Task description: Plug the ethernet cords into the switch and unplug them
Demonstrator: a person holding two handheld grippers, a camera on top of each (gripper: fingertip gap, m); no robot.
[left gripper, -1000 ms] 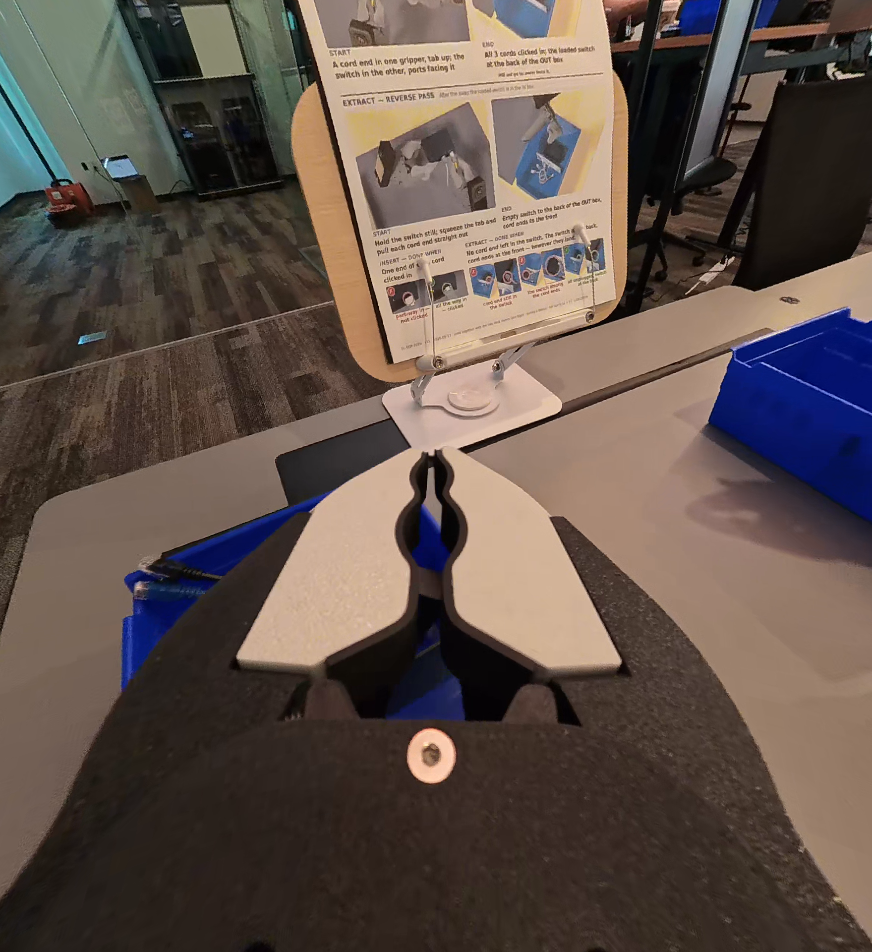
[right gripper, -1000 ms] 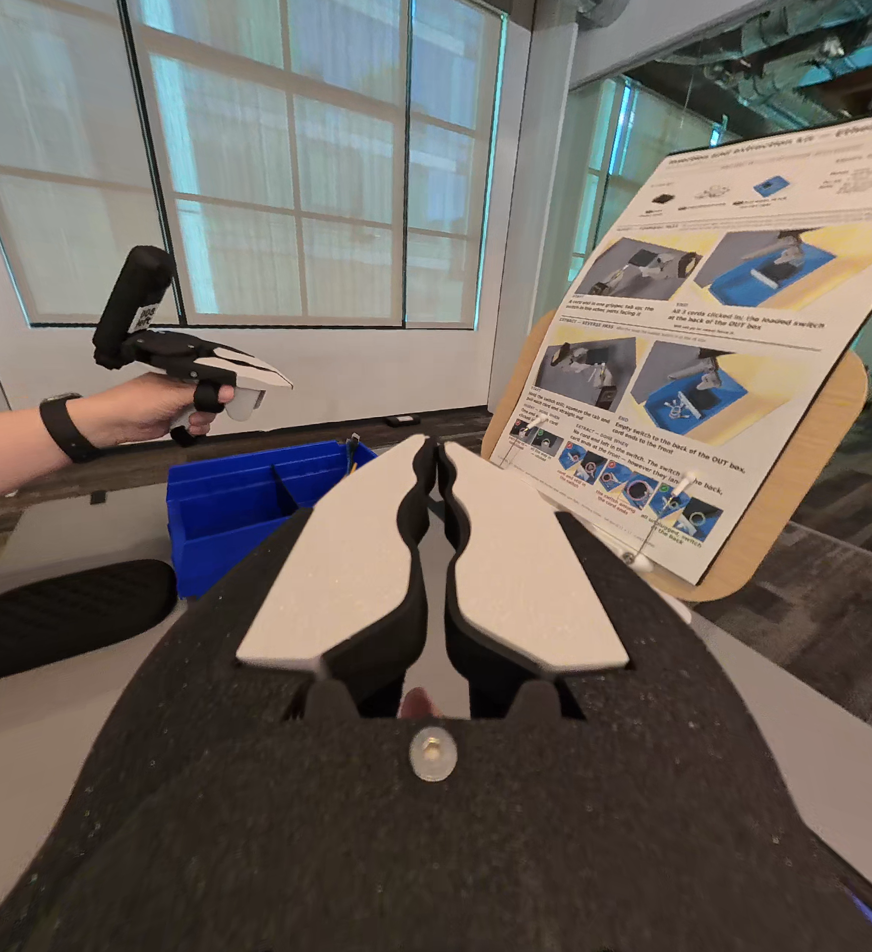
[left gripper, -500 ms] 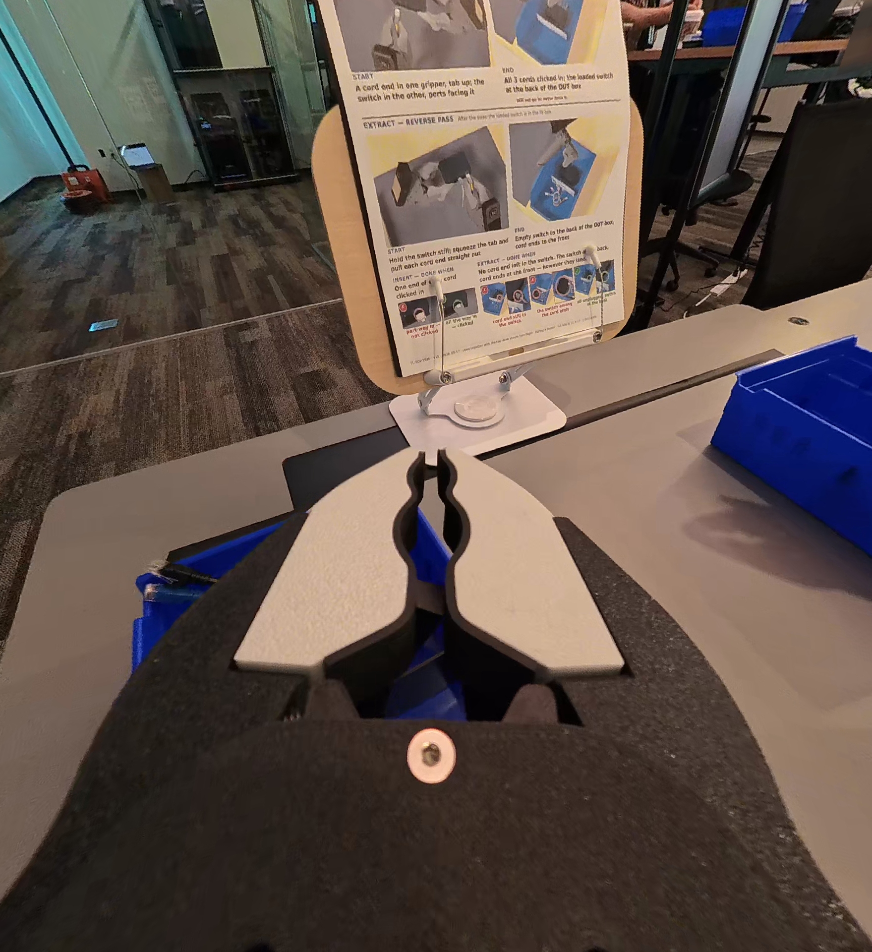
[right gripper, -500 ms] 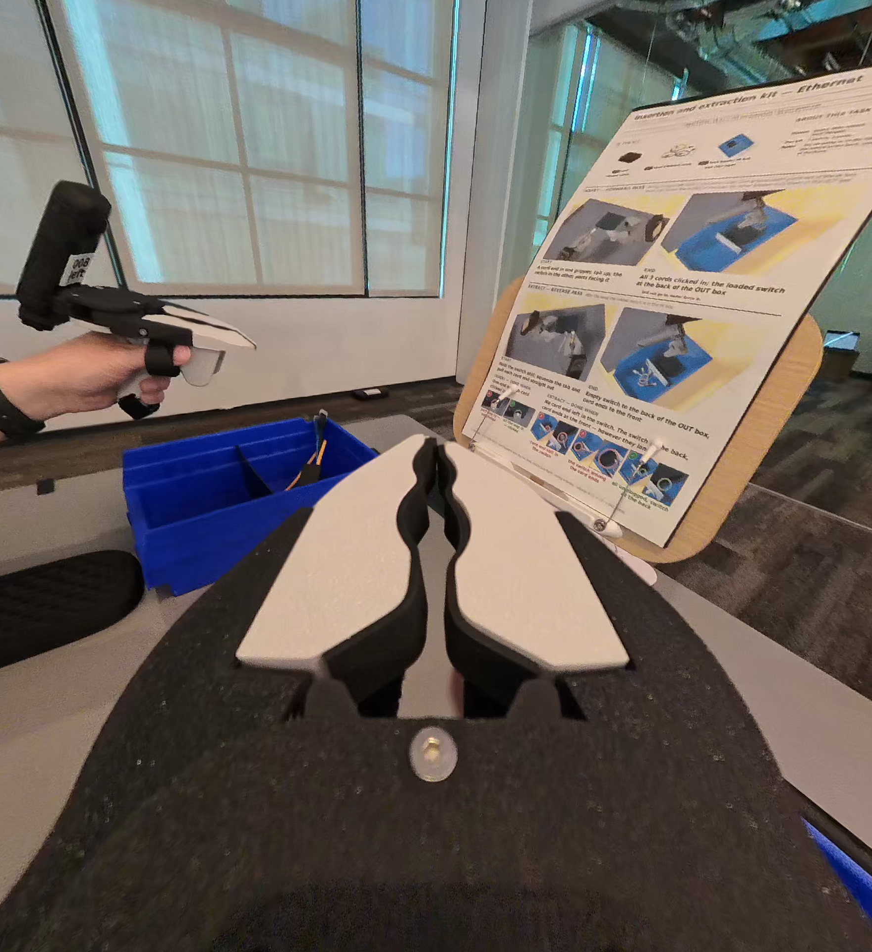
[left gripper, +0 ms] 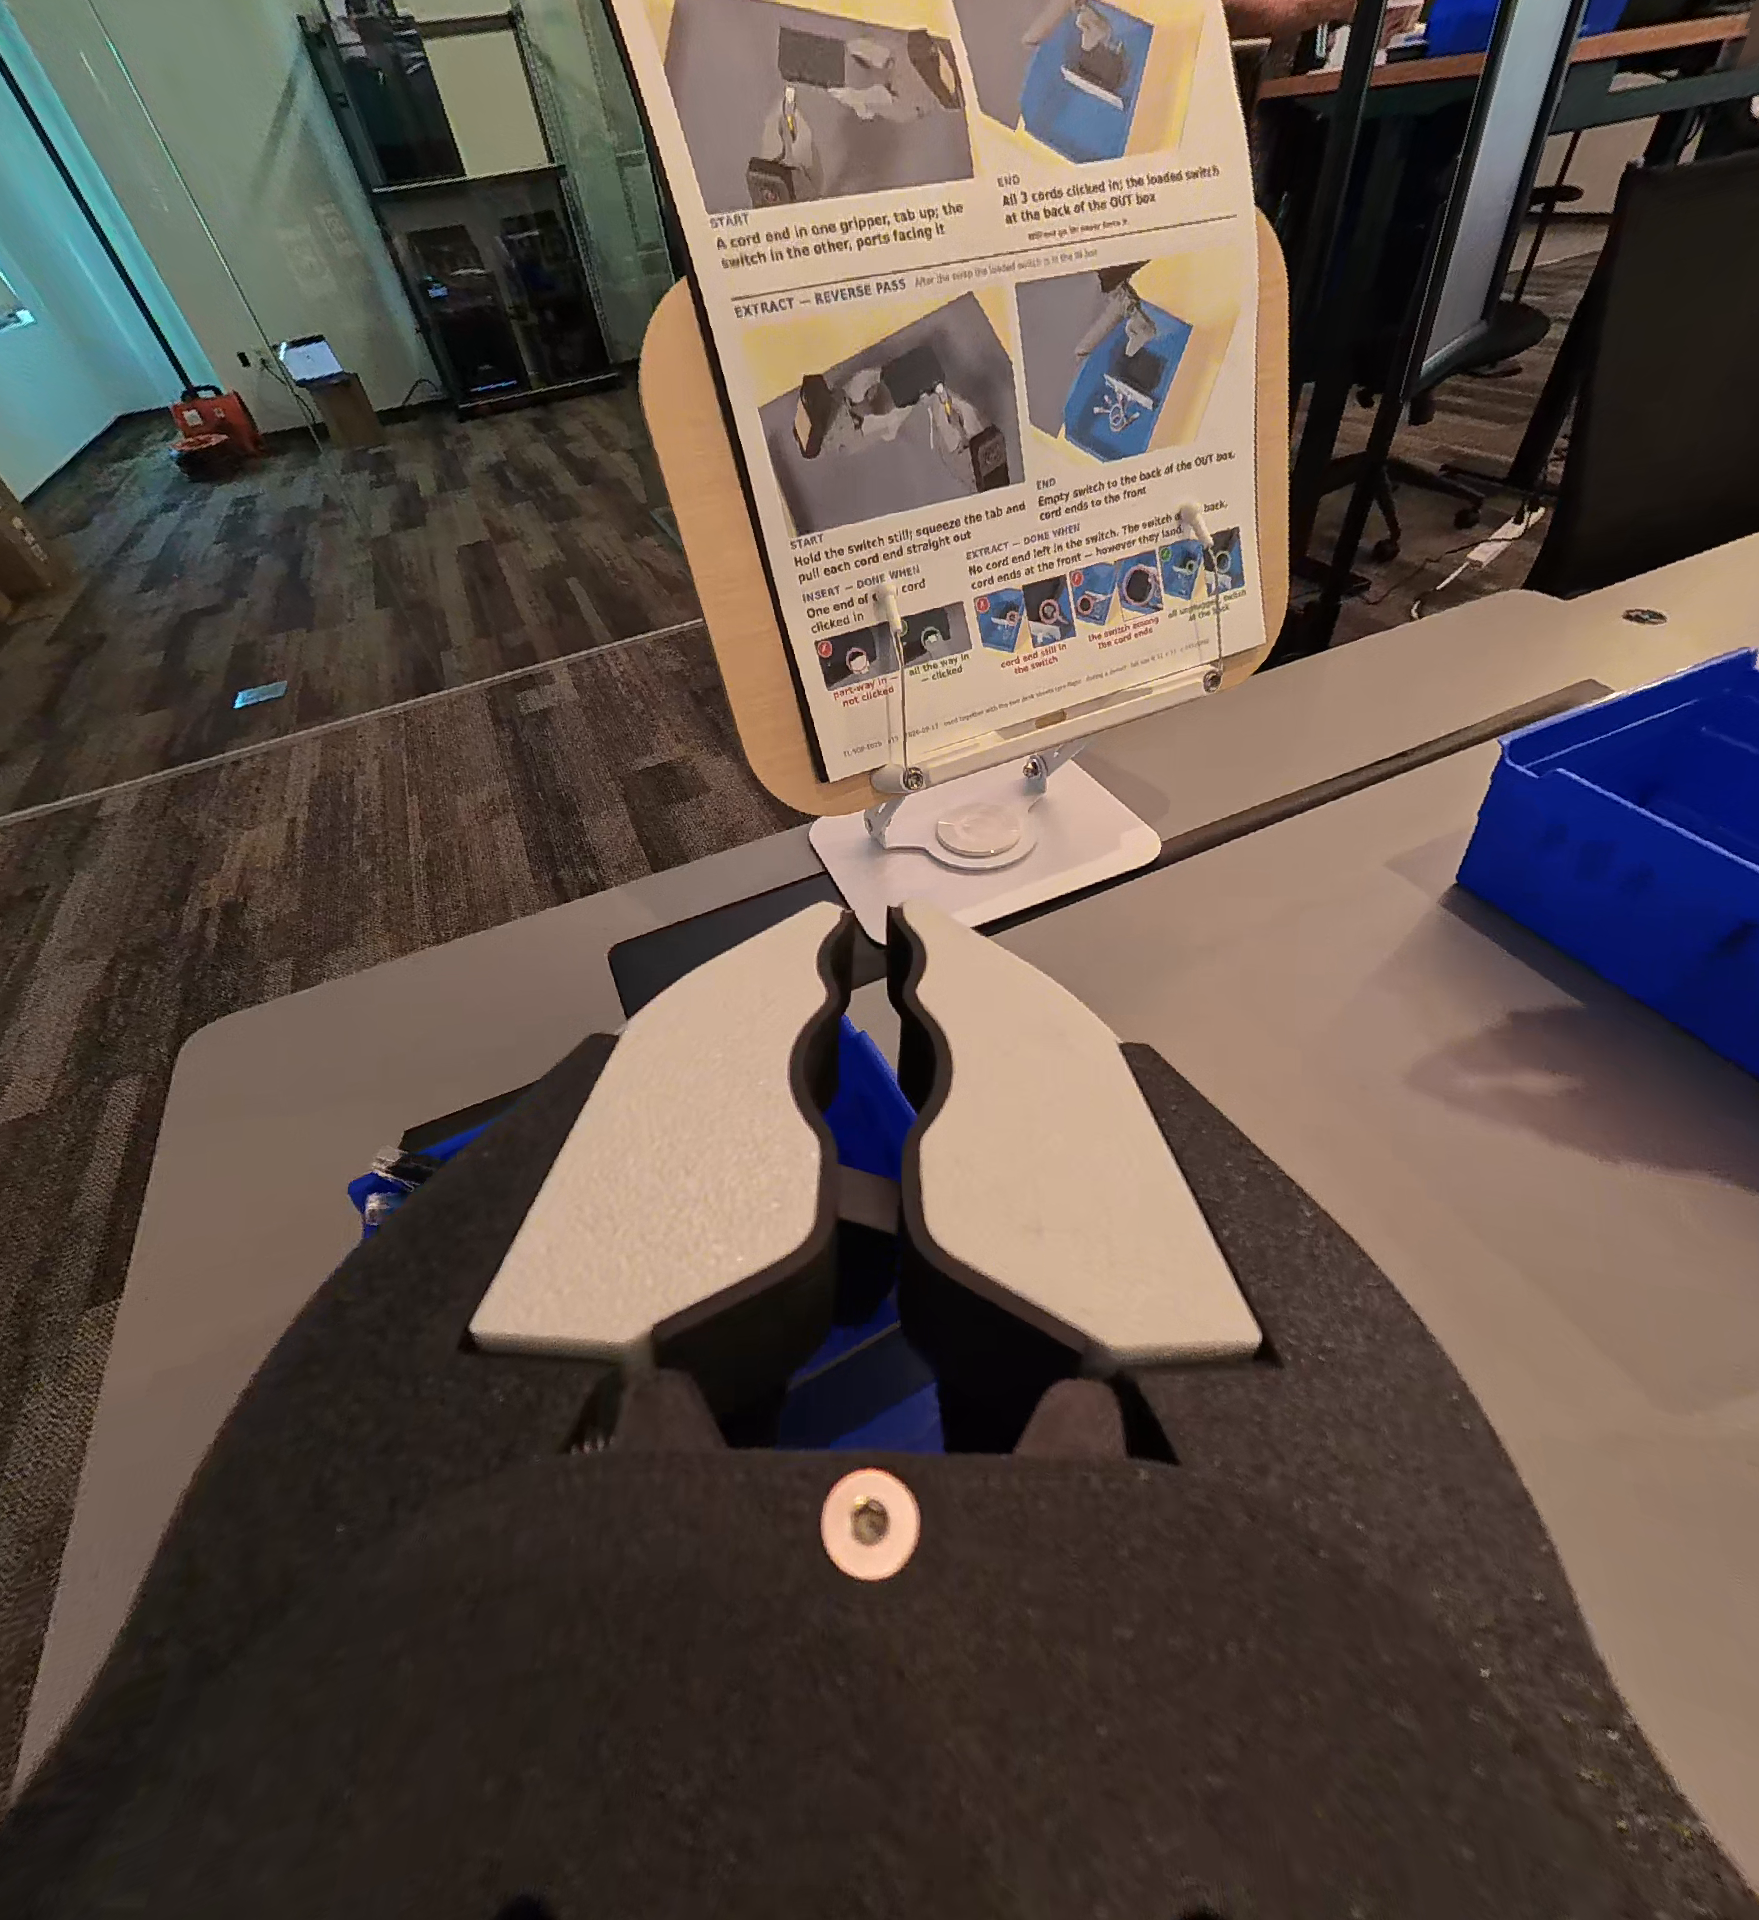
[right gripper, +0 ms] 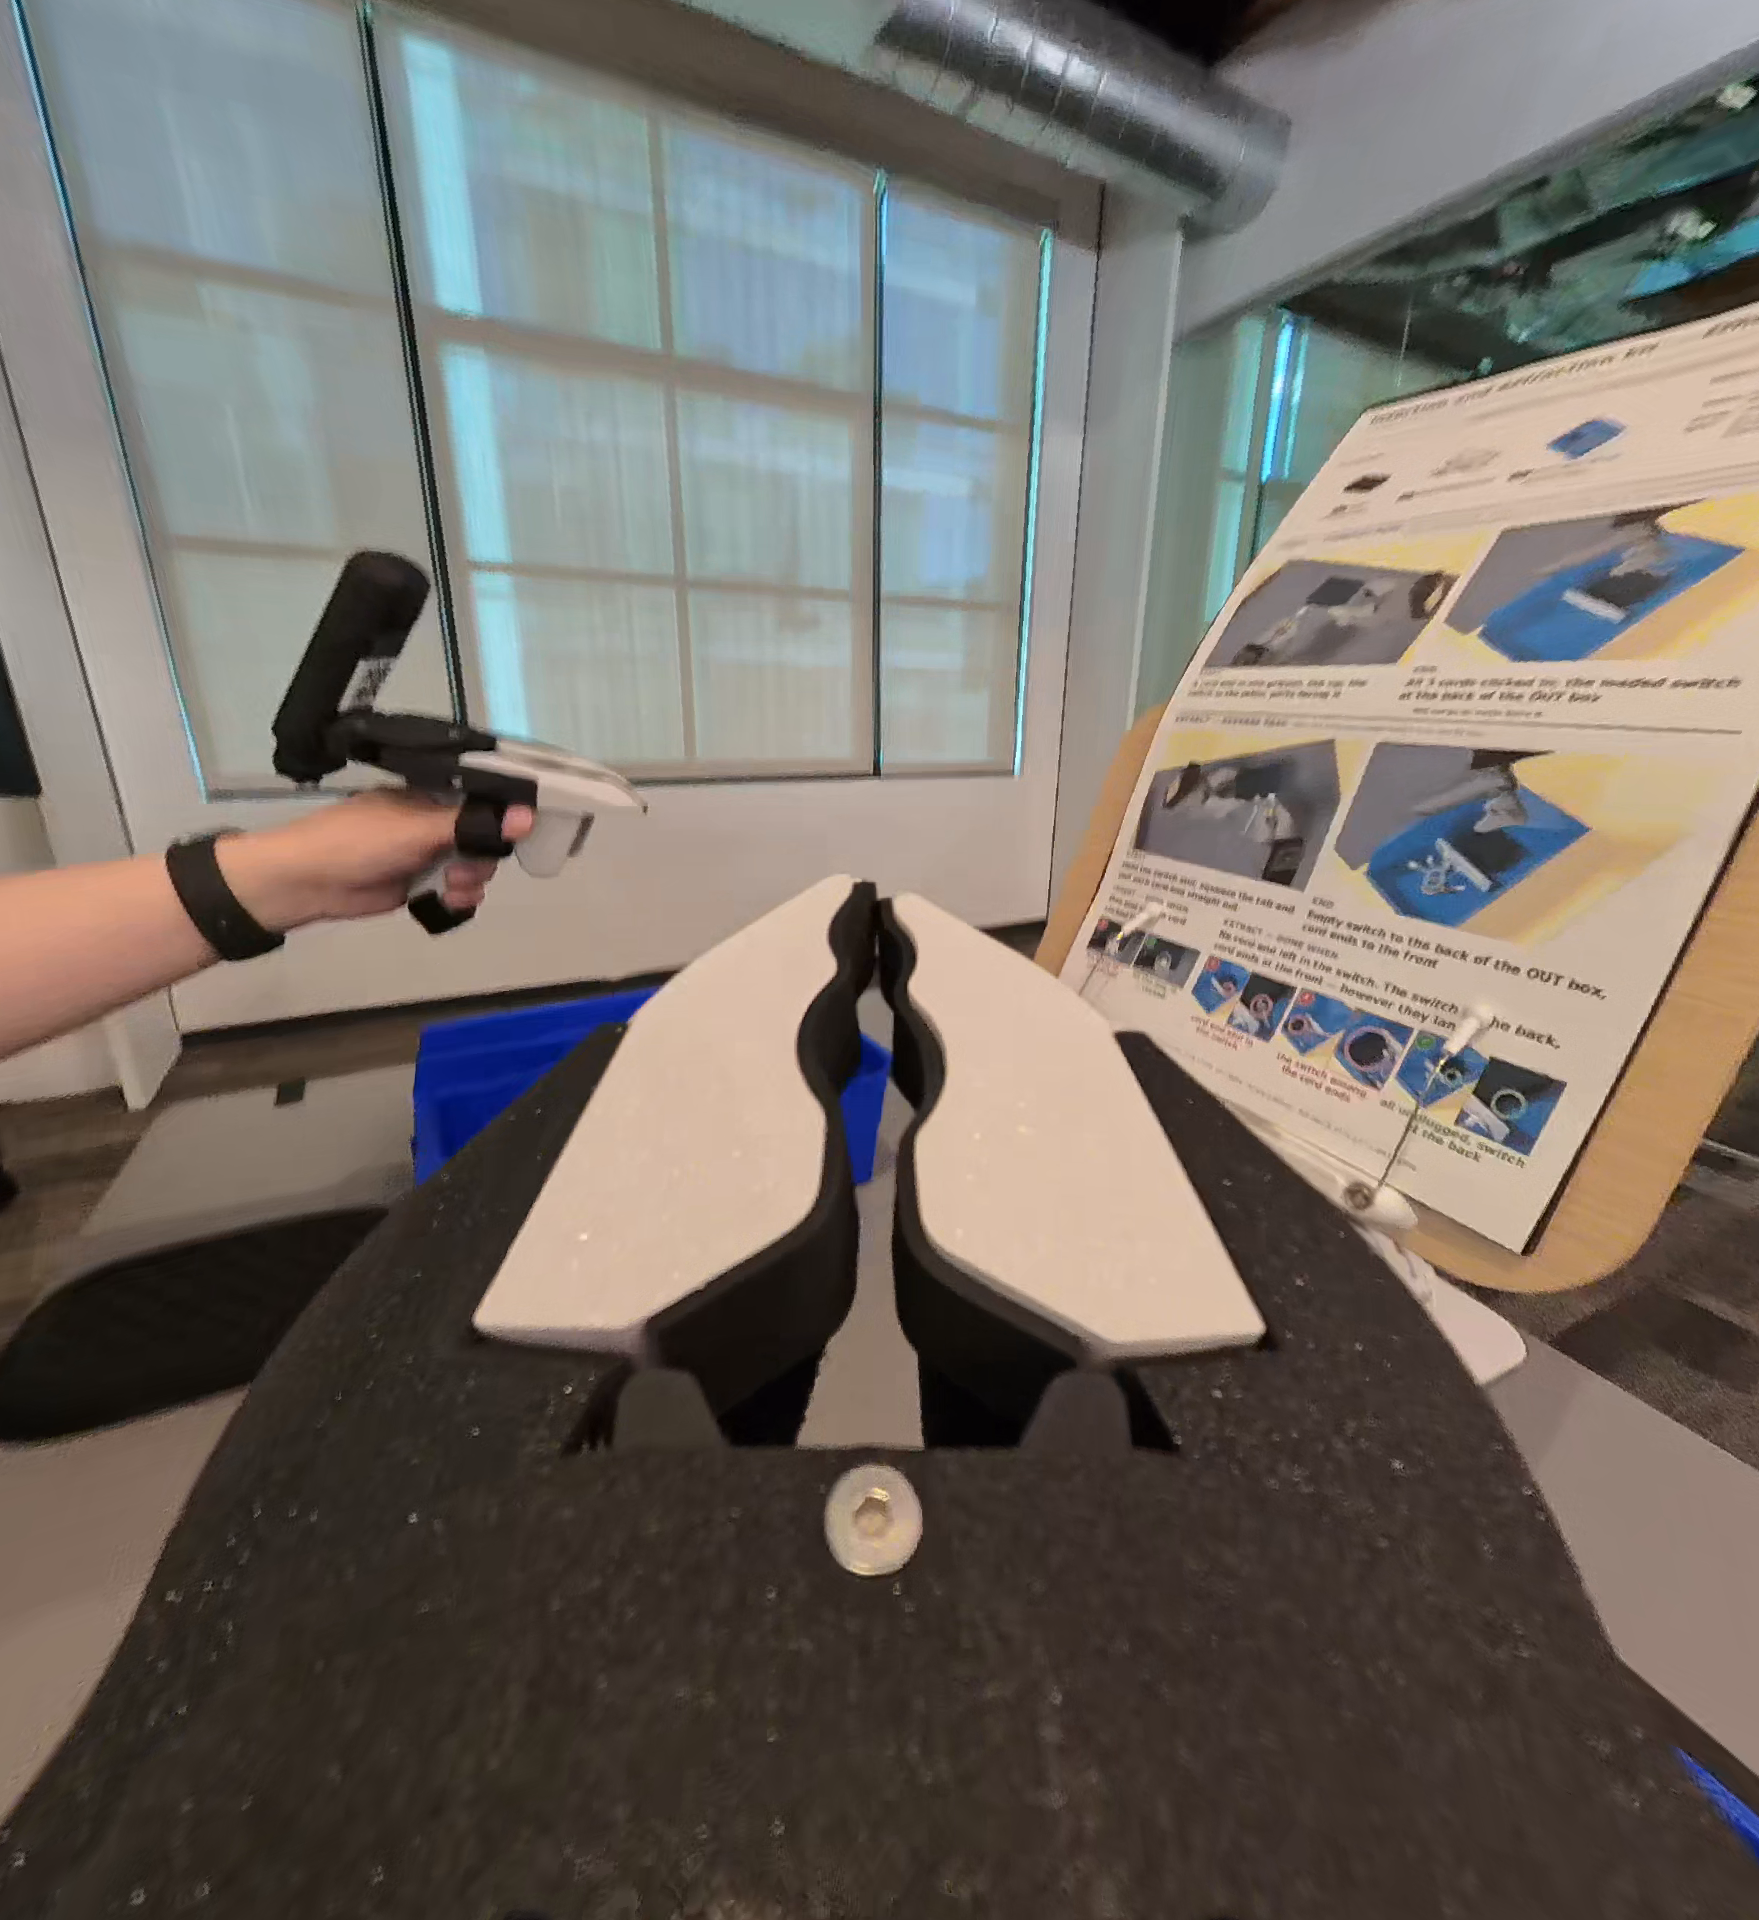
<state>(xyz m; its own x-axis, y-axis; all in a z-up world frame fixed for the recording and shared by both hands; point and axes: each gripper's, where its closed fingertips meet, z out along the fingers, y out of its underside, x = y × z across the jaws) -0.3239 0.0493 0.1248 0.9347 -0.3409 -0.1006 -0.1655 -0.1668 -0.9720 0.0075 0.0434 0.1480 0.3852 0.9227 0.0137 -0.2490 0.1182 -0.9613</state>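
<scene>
Both tongs are pressed together and empty. The left tongs have crept forward over the blue bin holding cord ends at lower left; the right tongs swung leftward. No switch shows; nothing is grasped yet.

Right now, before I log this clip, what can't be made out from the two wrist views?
- Switch: in neither view.
- Blue bin under the left gripper, left wrist view: the gripper's body hides its contents; only cord ends peek out.
- Same bin, right wrist view: the right gripper covers it.
- Second blue bin, left wrist view: cut by the right edge.
- Instruction sheet, right wrist view: motion-blurred.
</scene>
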